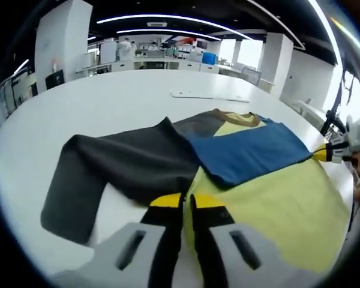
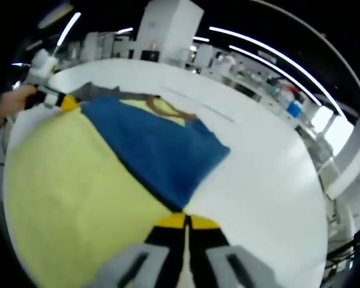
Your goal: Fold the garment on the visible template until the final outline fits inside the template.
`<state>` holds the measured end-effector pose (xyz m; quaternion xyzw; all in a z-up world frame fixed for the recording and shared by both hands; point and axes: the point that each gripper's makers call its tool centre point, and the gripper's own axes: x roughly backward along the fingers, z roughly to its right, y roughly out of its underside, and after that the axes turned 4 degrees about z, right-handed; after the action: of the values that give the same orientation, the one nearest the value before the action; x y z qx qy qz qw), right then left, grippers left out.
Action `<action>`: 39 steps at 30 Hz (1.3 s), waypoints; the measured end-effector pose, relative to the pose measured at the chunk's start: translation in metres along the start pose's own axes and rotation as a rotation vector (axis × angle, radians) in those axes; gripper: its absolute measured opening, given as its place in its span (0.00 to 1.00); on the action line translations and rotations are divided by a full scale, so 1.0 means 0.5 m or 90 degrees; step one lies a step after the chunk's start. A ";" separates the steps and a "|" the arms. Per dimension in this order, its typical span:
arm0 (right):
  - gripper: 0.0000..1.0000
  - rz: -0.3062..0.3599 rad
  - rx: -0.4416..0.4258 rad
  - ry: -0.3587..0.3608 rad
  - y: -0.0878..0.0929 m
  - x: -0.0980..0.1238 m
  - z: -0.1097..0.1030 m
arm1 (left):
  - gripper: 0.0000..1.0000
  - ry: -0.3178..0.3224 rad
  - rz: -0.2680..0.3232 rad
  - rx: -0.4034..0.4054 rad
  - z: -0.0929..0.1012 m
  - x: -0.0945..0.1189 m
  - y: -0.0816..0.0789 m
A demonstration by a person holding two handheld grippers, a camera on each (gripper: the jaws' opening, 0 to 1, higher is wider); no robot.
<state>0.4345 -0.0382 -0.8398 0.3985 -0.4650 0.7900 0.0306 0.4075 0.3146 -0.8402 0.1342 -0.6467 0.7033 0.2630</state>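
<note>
On the white table (image 1: pixel 60 102) the garment (image 1: pixel 270 198) is spread flat, with its grey sleeve (image 1: pixel 72 180) stretched out at the left in the left gripper view. The left gripper (image 1: pixel 186 207) is pressed to the cloth edge, jaws drawn nearly together, apparently pinching the hem, probably to raise that side for a fold. Further right, the blue sleeve (image 2: pixel 162 150) is already laid across the yellow body. The right gripper (image 2: pixel 185 223) is likewise closed tight at the opposite yellow edge.

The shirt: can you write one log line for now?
yellow, blue and grey cloth shirt: part-folded | left gripper: shut on shirt | right gripper: shut on shirt
</note>
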 end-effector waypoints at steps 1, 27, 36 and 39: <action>0.00 -0.002 0.000 0.001 0.001 -0.001 0.003 | 0.02 -0.001 0.000 0.001 0.000 0.001 0.000; 0.15 0.032 -0.103 -0.040 -0.029 0.008 -0.001 | 0.21 0.011 0.012 -0.026 0.006 0.007 -0.012; 0.62 0.077 -0.181 -0.087 -0.064 0.032 -0.013 | 0.45 0.023 0.041 -0.063 0.003 0.058 -0.043; 0.73 0.083 -0.185 -0.096 -0.074 0.052 -0.028 | 0.58 0.000 0.050 -0.066 -0.025 0.073 -0.047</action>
<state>0.4236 -0.0151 -0.7999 0.4168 -0.6003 0.6826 0.0017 0.3922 0.3344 -0.8029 0.0947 -0.6867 0.6789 0.2420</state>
